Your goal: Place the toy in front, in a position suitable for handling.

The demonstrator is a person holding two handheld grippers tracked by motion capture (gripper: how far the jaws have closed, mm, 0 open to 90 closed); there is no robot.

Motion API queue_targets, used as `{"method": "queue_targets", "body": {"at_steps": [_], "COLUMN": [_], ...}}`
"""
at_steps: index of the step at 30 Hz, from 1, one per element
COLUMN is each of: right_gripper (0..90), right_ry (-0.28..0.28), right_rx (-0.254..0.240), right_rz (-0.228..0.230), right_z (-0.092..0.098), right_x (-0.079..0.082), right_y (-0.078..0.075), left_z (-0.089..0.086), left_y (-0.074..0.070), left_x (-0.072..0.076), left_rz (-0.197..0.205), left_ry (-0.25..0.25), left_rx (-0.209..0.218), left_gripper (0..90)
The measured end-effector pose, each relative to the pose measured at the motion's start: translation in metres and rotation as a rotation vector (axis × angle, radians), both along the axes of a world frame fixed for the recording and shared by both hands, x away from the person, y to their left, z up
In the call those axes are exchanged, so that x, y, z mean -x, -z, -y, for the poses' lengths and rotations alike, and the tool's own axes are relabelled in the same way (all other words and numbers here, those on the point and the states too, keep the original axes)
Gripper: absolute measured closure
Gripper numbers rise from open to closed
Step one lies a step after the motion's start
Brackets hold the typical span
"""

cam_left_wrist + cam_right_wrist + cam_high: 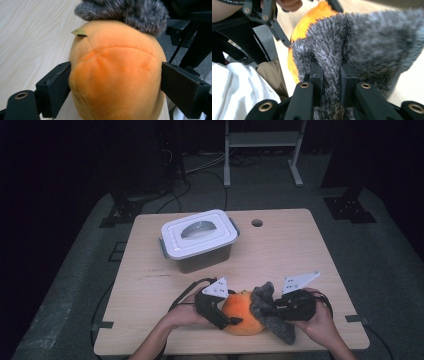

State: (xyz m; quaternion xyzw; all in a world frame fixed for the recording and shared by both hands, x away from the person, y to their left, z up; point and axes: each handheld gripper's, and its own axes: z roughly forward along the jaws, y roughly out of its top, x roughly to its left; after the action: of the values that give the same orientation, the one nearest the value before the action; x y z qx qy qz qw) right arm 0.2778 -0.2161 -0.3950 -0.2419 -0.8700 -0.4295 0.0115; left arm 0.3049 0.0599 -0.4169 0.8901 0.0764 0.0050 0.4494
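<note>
A round orange plush (243, 314) rests near the table's front edge. My left gripper (218, 309) is shut on it, one black jaw pressed against each side of the plush (115, 75), which carries a small yellow tag (79, 32). Grey furry fabric (270, 312) drapes over the plush's right side. My right gripper (280, 310) is shut on a fold of this fabric (331, 82), pinched between its two jaws, with the orange plush (312, 22) just behind. Whether the fabric is joined to the plush I cannot tell.
A box with a white lid and grey latches (199, 237) stands at the back left of the wooden table (300, 255). A cable hole (257, 223) lies near the far edge. Both hands sit close to the front edge.
</note>
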Motion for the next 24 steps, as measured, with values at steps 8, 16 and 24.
{"method": "queue_targets", "body": {"at_steps": [8,16,24], "right_gripper": [75.4,75.5,75.7], "right_ry": [0.013,0.025,0.001], "right_rx": [-0.024,-0.051,-0.071], "right_rz": [-0.003,-0.023,-0.036], "right_z": [-0.002,-0.002,-0.004], "right_x": [-0.025,-0.011,-0.002], "right_y": [-0.006,0.005,0.011], "left_z": [-0.003,-0.007,-0.002], "left_y": [-0.001,-0.005,0.0], "left_x": [-0.003,-0.011,-0.009], "left_rz": [-0.019,-0.044,-0.117], "left_ry": [-0.022,-0.11,-0.094], "left_rx": [0.009,0.075,0.086], "left_gripper": [13.9,13.6,11.5]}}
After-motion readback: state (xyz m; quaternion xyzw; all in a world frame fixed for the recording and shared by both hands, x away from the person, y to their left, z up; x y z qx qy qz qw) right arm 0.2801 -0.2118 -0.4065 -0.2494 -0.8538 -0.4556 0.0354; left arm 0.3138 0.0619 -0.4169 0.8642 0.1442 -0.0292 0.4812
